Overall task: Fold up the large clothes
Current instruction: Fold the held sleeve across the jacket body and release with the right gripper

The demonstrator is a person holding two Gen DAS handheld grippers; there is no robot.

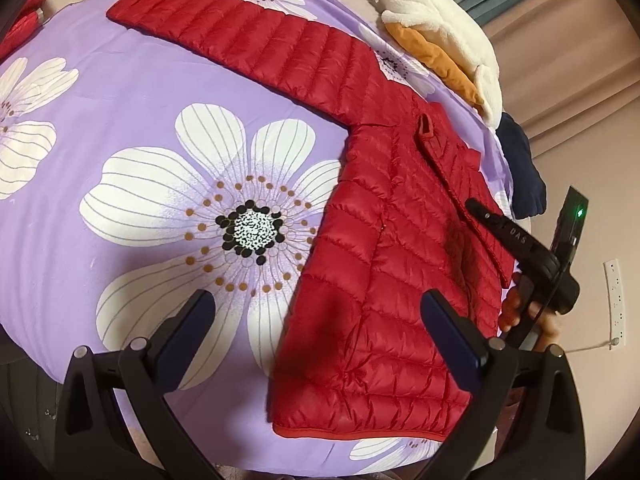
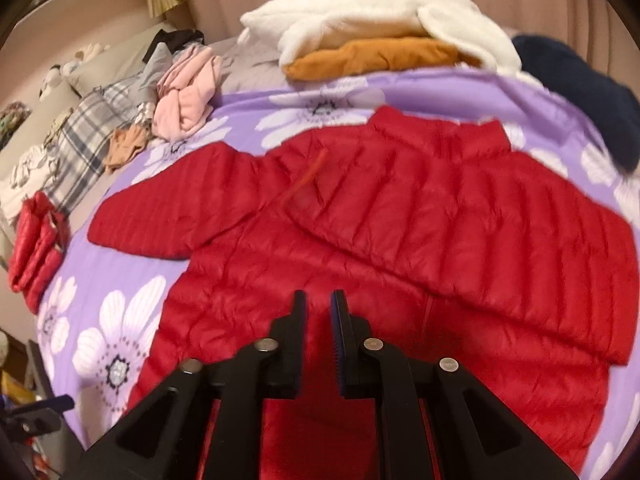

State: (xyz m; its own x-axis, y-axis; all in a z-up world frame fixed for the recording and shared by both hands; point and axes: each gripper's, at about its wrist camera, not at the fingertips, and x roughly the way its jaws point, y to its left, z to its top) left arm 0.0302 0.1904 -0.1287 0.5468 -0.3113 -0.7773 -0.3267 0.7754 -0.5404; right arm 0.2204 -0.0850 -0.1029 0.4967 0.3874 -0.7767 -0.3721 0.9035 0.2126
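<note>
**A:** Where is the jacket sitting for you right now?

**B:** The red puffer jacket (image 2: 400, 240) is lying flat on the purple floral bedspread (image 1: 140, 120). One sleeve is already lying folded across the chest on your right side, and the other sleeve (image 1: 240, 28) is stretching straight out over the spread towards your left.

**A:** And the grippers?

**B:** Your left gripper (image 1: 320, 316) is hanging wide open above the hem (image 1: 360, 432), one finger over the bedspread and one over the fabric, gripping nothing. Your right gripper (image 2: 318, 300) is hovering over the lower body of the jacket with its fingers nearly together; a narrow gap is showing between them and I am not seeing any cloth pinched, though the picture is blurring.

**A:** So what am I aiming for?

**B:** I am judging the outstretched sleeve to be next. You are wanting to take it near the cuff, gathering both quilted layers, since the shiny shell is probably slippery. Lift only enough to clear the spread, then carry it across so it is landing parallel to the folded one.

**A:** Anything to watch?

**B:** The padding is likely springing back, so you are better off pressing the crease at the shoulder seam. Be keeping clear of the white fleece (image 2: 360, 12) and mustard garment (image 2: 380, 56) stacked beyond the collar.
</note>
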